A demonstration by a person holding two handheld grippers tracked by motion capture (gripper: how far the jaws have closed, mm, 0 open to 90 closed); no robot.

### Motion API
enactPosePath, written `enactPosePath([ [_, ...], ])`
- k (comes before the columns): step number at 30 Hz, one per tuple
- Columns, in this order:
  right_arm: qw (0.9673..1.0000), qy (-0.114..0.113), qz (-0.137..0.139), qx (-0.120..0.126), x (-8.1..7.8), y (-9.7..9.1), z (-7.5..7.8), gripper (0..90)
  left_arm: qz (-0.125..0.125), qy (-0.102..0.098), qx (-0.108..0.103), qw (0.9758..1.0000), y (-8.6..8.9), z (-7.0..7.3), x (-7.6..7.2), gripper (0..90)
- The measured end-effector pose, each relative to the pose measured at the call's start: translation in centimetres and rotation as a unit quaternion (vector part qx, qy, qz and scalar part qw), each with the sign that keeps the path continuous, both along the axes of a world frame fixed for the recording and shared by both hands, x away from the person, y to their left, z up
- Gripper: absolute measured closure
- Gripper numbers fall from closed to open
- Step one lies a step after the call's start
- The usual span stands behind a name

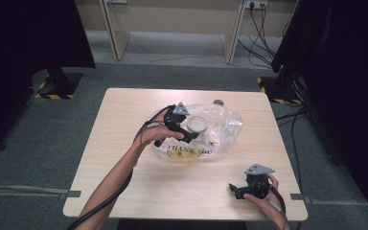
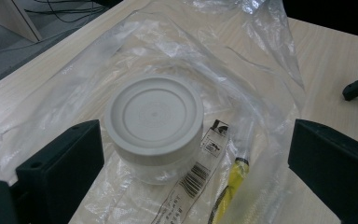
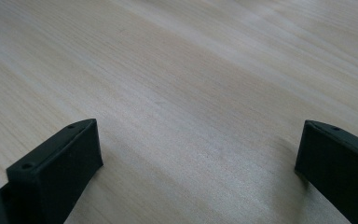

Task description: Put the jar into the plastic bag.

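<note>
Left gripper point(image 2: 191, 154), jaws wide, has the jar point(image 2: 154, 123) just ahead, toward its left jaw; right gripper point(image 3: 196, 163), jaws wide, stands well apart.

Left gripper point(image 1: 190, 134) hovered far out with jaws spread wide; right gripper point(image 1: 235, 189) sat low, near, also agape.

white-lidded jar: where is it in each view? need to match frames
High view: the jar sits above table centre on the clear plastic bag, just right of the left claw.
Left gripper view: jar at centre, between the open jaws, lid on.
Right gripper view: bare table between open jaws; no jar here.
Shared landmark: the pale wood tabletop.
</note>
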State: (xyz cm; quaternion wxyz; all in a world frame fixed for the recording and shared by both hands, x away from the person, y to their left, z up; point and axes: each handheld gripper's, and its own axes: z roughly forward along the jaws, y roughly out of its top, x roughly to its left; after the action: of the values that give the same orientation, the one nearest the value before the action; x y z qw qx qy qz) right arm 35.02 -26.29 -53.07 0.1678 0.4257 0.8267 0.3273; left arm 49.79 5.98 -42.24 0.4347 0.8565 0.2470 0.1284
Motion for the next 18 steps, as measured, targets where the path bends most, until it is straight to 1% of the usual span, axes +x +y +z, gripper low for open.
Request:
enactPosePath([
  [7, 1.0, 0.0, 0.0, 0.0, 0.0, 0.0, 0.0, 0.2, -0.004, -0.006, -0.02, 0.9998, 0.5, -0.1, -1.3, 3.0],
  [14, 1.0, 0.0, 0.0, 0.0, 0.0, 0.0, 0.0, 0.2, -0.013, -0.01, -0.027, 0.9995, 0.8, -0.5, -2.6, 3.0],
  [18, 1.0, 0.0, 0.0, 0.0, 0.0, 0.0, 0.0, 0.2, -0.018, -0.012, -0.03, 0.9993, 0.9, -0.5, -3.2, 3.0],
])
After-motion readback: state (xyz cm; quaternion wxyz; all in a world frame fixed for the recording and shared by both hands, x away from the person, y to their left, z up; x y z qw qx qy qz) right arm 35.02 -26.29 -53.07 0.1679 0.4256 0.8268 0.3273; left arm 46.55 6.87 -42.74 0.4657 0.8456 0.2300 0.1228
